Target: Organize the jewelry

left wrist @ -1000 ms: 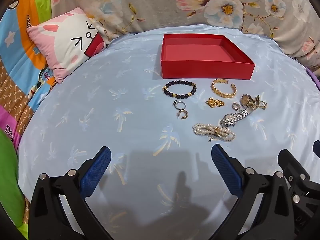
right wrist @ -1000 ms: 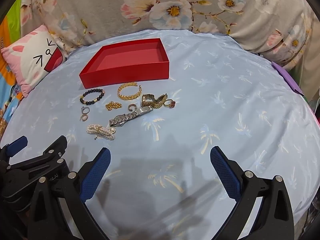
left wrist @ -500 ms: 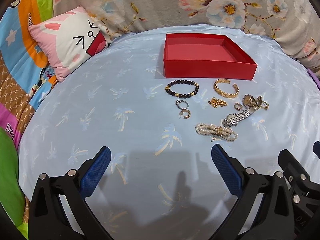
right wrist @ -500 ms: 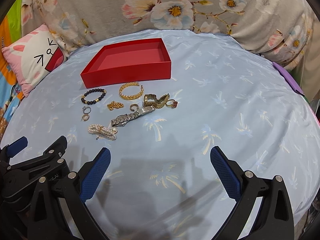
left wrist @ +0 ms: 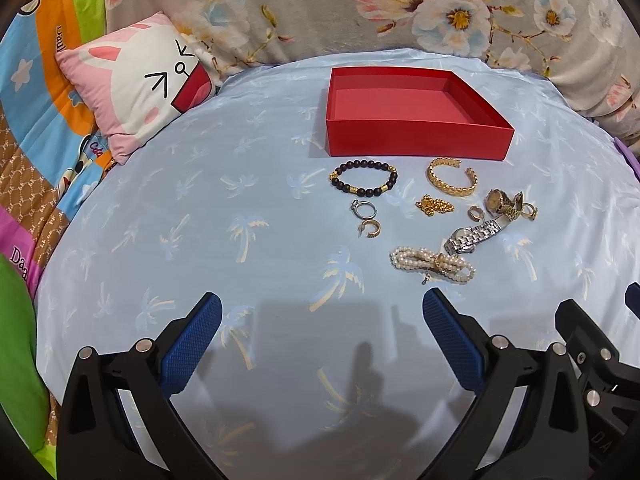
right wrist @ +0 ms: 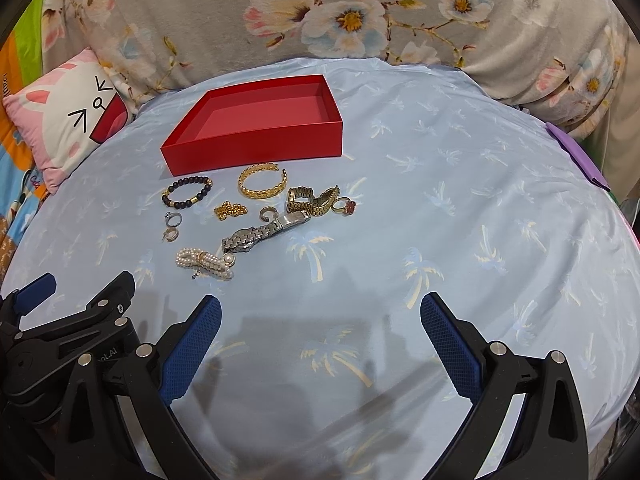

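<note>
Meanwhile both claws edged nearer the red box (left wrist: 416,142).

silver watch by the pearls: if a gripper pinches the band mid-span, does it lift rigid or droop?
The silver watch would probably droop: its band shows many small links and lies slack on the sheet. The case end looks bulkier, so that end would likely hang lower. Polished metal may slip between the pads.

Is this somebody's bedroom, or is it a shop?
Probably a bedroom, on a bed. The jewelry lies on a soft blue sheet with palm trees, a bunny pillow sits at the edge, and a flowered blanket is heaped behind the red box.
</note>
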### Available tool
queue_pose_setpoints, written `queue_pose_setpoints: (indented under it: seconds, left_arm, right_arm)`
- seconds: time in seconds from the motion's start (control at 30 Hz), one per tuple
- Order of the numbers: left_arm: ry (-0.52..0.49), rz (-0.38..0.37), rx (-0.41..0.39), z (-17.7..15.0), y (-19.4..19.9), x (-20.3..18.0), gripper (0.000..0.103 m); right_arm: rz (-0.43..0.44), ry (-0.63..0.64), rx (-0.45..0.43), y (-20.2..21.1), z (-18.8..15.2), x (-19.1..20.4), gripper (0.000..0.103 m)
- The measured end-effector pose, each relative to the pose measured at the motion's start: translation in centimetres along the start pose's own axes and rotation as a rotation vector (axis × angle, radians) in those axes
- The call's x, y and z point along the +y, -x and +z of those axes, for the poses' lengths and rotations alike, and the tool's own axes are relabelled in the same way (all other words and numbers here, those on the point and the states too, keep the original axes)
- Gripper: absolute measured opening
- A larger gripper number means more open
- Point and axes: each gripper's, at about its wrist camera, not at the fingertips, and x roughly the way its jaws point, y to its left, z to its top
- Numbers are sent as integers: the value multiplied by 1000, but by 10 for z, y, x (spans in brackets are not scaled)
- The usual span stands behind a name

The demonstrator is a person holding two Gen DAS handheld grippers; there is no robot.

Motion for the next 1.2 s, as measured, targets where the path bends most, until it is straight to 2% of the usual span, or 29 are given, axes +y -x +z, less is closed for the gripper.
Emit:
queue_pose_setpoints:
  seconds: [1.2]
  left_arm:
    - [-1, -3, 4, 3, -5, 0, 97]
  right_arm:
    - [5, -4, 4, -2, 1, 0, 98]
